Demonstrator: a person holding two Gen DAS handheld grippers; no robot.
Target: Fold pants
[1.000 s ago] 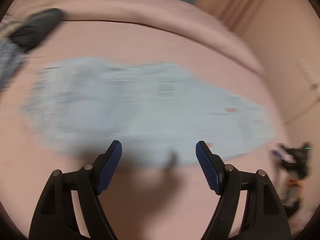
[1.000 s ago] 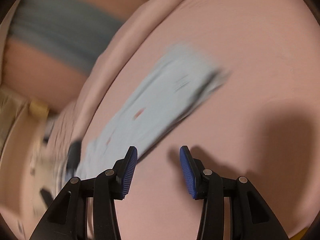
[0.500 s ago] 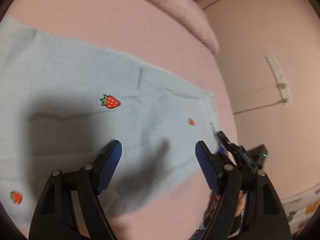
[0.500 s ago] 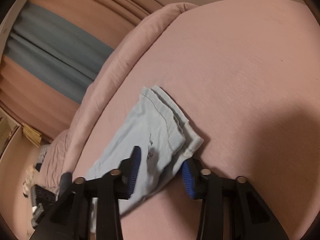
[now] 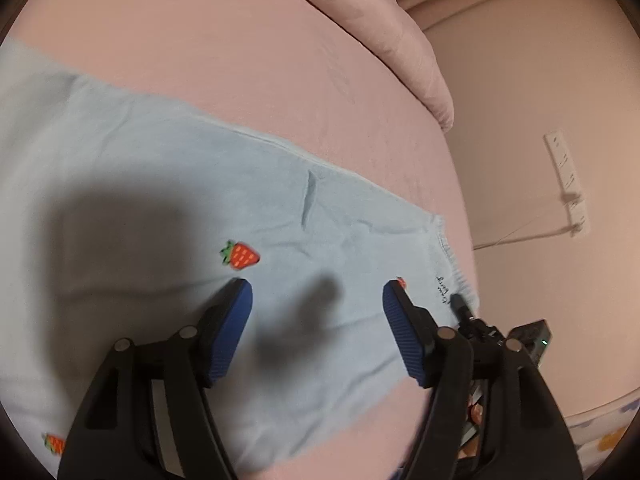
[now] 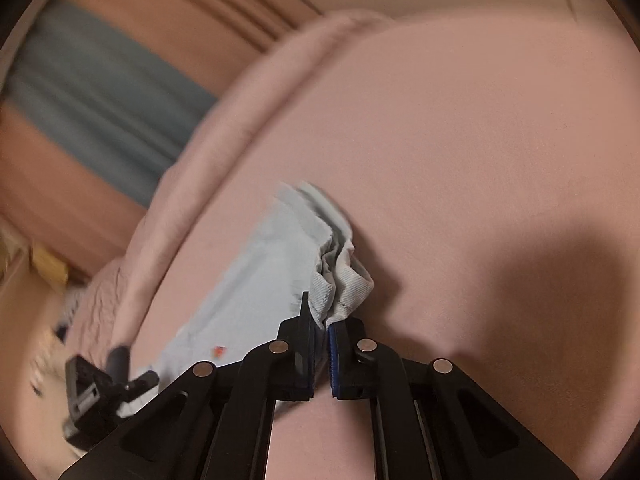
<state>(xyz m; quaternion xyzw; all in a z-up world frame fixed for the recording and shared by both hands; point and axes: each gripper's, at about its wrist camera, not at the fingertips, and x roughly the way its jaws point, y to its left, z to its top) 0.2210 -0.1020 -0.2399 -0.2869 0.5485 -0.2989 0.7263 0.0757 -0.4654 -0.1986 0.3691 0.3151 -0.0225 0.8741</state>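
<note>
Pale blue pants (image 5: 168,184) with strawberry prints lay flat on the pink bed (image 5: 248,60), left gripper (image 5: 316,308) hovered above them, fingers spread wide and holding nothing, right gripper (image 6: 322,344) was pinched tight on the bunched cuff end (image 6: 344,284).

Warm dim light, heavy shadows, motion blur, fisheye-bent edges

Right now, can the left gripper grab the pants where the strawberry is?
Probably yes. The left gripper is open right above the pants, the strawberry just past its fingertips, and nothing lies between them.
</note>
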